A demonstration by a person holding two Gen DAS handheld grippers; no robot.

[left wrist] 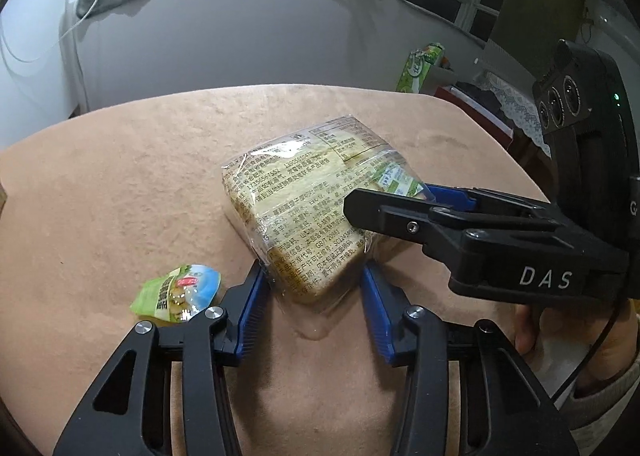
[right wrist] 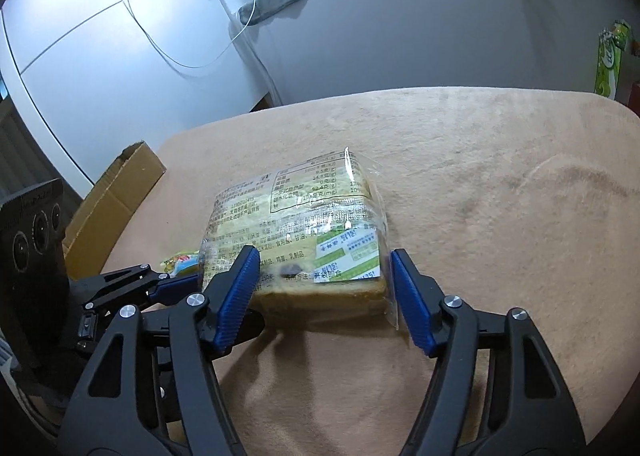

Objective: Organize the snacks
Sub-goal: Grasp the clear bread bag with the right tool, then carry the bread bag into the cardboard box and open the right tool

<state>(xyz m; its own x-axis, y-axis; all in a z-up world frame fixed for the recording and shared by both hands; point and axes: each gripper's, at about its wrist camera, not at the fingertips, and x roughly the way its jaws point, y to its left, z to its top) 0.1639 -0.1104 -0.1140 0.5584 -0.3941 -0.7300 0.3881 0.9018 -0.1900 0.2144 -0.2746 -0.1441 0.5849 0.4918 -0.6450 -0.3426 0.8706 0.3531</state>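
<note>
the bag of sliced bread point(left wrist: 296, 212) lies flat about mid-counter point(left wrist: 120, 184) on the peach cloth. the left claw point(left wrist: 314, 288) pinches its near corner, both blue pads against the plastic, while the right claw point(right wrist: 324, 288) straddles its right end, spread, pads just beside the wrapper. a small green snack packet point(left wrist: 176, 294) sits left of the left claw, and a cardboard box point(right wrist: 116, 208) is off the counter's far left edge.

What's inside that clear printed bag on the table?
Through the clear bag you can see sliced bread, stacked flat. The black printing and a green-and-white label hide much of the top slice, so any filling or the slice count cannot be seen.
</note>
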